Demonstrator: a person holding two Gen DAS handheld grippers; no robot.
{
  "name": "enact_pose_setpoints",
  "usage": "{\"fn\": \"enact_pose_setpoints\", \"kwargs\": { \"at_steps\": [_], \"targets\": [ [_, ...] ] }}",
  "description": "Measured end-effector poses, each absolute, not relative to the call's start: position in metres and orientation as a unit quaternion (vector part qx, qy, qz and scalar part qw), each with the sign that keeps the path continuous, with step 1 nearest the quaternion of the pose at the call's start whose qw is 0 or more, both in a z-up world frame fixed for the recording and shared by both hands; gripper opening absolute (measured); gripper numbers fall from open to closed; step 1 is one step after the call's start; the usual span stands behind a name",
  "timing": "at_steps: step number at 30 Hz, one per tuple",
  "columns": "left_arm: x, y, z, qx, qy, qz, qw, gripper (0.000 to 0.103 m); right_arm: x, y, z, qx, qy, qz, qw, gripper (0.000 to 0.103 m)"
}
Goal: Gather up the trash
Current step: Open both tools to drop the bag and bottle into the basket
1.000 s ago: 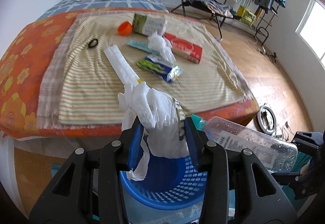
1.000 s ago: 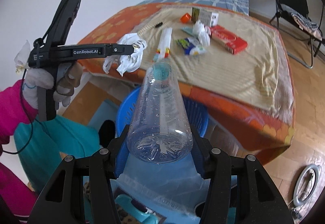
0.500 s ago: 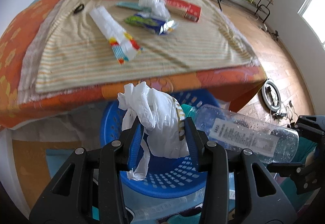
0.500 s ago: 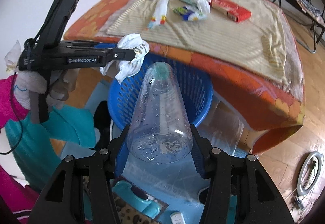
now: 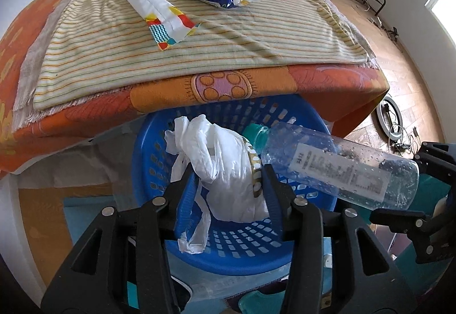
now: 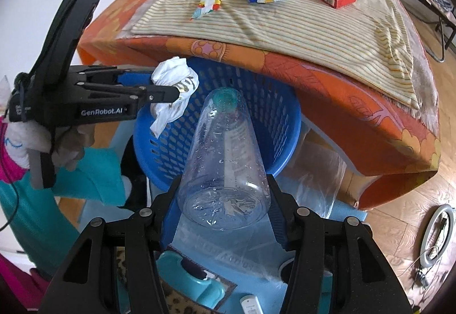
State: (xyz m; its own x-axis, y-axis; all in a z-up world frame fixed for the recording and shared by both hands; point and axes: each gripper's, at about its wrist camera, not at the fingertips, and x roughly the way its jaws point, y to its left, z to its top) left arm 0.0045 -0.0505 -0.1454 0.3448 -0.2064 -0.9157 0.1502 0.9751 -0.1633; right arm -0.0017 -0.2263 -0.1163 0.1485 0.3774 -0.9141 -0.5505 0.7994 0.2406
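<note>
Over the blue basket (image 5: pixel 222 242), the left tool (image 5: pixel 228 180) pinches a crumpled white bag (image 5: pixel 228 165), soft and feather-light; the right tool (image 6: pixel 222 194) grips a clear bottle (image 6: pixel 225 148) near its base, stiff, light, probably slippery.

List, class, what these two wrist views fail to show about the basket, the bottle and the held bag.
- Blue basket floor: left view, hidden by the white plastic bag; right view, by the clear bottle.
- Bottle label print: too small to read.
- Bag's contents: crumpled plastic hides them in both views.
</note>
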Motion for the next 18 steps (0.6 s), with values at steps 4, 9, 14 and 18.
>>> {"fn": "enact_pose_setpoints", "kwargs": {
  "at_steps": [4,9,14,18],
  "targets": [
    [0.007,-0.051,-0.148,-0.021,0.565,-0.108,0.818,0.059,0.002,-0.225,-0.119,-0.077,0.571,0.300,0.760,0.053],
    [0.008,-0.051,-0.147,-0.020,0.562,-0.105,0.820,0.067,0.006,-0.226,-0.120,-0.073,0.568,0.294,0.766,0.054],
    [0.009,-0.050,-0.147,-0.021,0.563,-0.101,0.820,0.067,0.009,-0.230,-0.118,-0.064,0.563,0.286,0.772,0.054],
    [0.010,-0.050,-0.145,-0.022,0.561,-0.100,0.821,0.067,0.010,-0.234,-0.117,-0.056,0.562,0.283,0.775,0.055]
  ]
}}
